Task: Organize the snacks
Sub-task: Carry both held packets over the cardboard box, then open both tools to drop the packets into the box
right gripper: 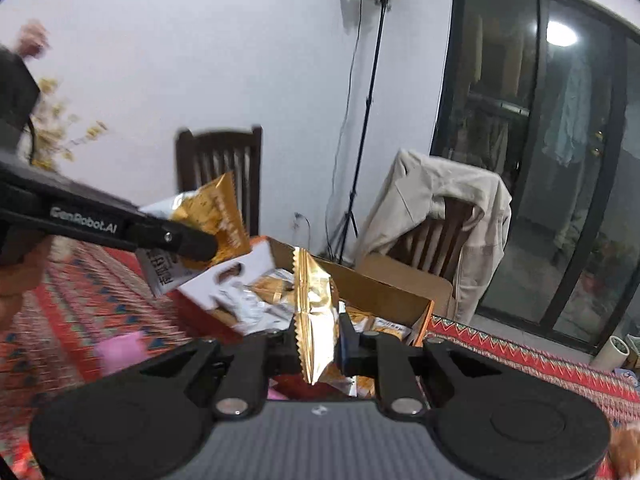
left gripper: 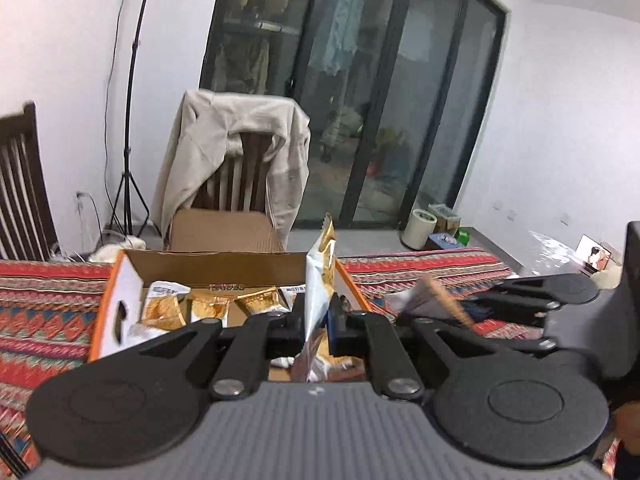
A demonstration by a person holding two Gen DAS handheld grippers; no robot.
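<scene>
Clamping one gold snack packet (left gripper: 318,280) each, left gripper (left gripper: 318,320), right gripper (right gripper: 318,344), above open box (left gripper: 216,258).

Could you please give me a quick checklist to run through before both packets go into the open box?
1. Left gripper clamped on its gold-and-white packet: ok.
2. Right gripper clamped on its gold packet: ok.
3. Cardboard box open: ok.
4. Free space among the packets in the box: cannot tell.
5. Grippers clear of each other: ok, apart in both views.
</scene>
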